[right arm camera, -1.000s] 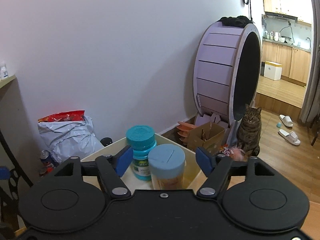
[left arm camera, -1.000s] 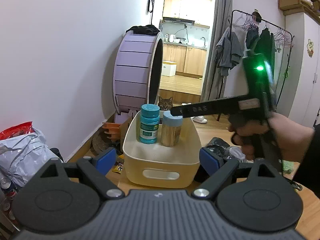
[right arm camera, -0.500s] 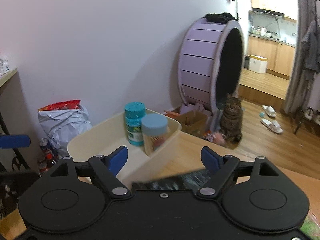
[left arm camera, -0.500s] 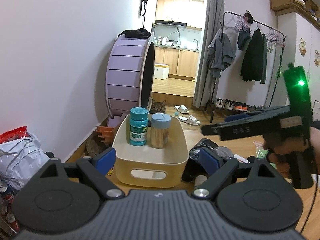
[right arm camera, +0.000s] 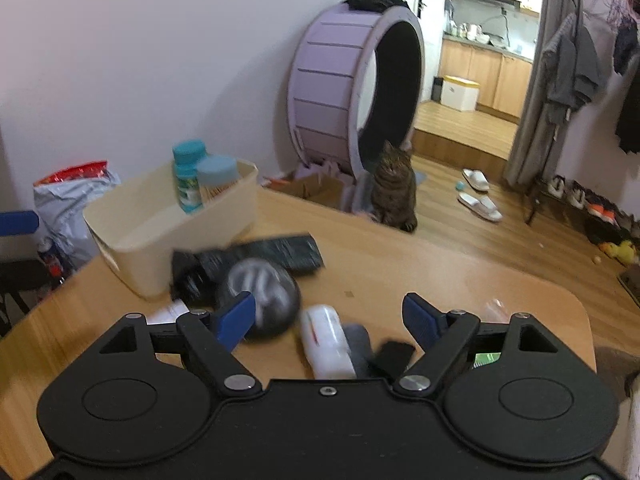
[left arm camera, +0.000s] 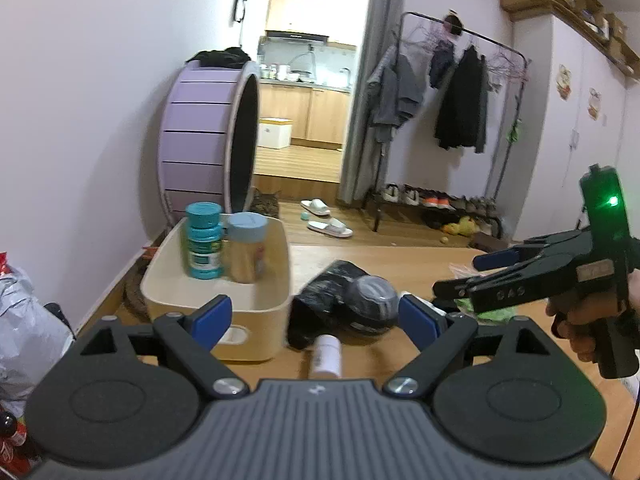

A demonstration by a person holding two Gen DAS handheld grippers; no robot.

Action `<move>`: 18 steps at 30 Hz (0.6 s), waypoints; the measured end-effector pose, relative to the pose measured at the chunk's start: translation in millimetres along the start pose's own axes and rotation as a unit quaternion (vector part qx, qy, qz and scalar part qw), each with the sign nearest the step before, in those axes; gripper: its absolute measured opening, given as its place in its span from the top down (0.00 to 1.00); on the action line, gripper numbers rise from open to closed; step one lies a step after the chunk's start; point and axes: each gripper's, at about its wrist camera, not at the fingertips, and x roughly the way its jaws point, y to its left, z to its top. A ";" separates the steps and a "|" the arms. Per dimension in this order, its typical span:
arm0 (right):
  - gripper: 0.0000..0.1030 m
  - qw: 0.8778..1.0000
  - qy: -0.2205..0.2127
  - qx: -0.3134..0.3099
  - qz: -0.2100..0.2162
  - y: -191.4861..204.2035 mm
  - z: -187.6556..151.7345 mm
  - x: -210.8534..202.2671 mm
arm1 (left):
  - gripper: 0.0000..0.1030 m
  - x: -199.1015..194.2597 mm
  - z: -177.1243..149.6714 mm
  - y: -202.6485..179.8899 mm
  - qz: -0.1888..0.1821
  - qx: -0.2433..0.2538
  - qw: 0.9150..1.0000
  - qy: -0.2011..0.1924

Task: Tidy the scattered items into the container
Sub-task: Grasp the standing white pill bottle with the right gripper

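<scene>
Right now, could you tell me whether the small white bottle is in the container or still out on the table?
Out. The white bottle lies on its side on the table, outside the cream container.

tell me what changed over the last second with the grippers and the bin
Both grippers backed off from the cream bin: the right gripper left the light-blue-lid jar standing inside and now faces the white bottle. Jaws stay open, empty. Teal bottle and jar unmoved.

Dim indoor light — motion blur, fisheye
</scene>
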 end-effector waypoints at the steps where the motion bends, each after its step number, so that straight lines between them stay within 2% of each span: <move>1: 0.23 1.000 0.004 0.000 0.000 -1.1 -3.8 1.4 | 0.13 1.2 -0.9 -3.4 0.000 0.006 1.000 0.001; 4: 0.29 1.000 0.019 -0.001 0.006 -3.1 -15.8 8.0 | 0.13 4.0 -3.0 -11.6 -0.001 0.021 1.000 0.002; 6: 0.49 0.999 0.029 -0.002 0.013 -3.6 -22.7 15.4 | 0.13 4.4 -3.2 -14.1 -0.007 0.019 1.000 0.001; 7: 0.52 0.999 0.033 -0.001 0.014 -4.7 -25.6 17.5 | 0.13 4.5 -3.3 -14.9 -0.011 0.018 1.000 -0.001; 12: 0.54 0.999 0.039 0.001 0.016 -5.4 -29.7 33.0 | 0.13 9.6 -3.1 -15.8 -0.022 0.013 1.000 0.003; 17: 0.54 0.999 0.045 -0.020 0.014 -2.4 -32.7 41.6 | 0.13 16.9 -3.3 -11.2 -0.063 -0.008 0.998 0.029; 18: 0.58 0.999 0.046 -0.023 0.016 -2.2 -33.4 42.9 | 0.13 18.1 -3.5 -10.5 -0.069 -0.013 0.997 0.033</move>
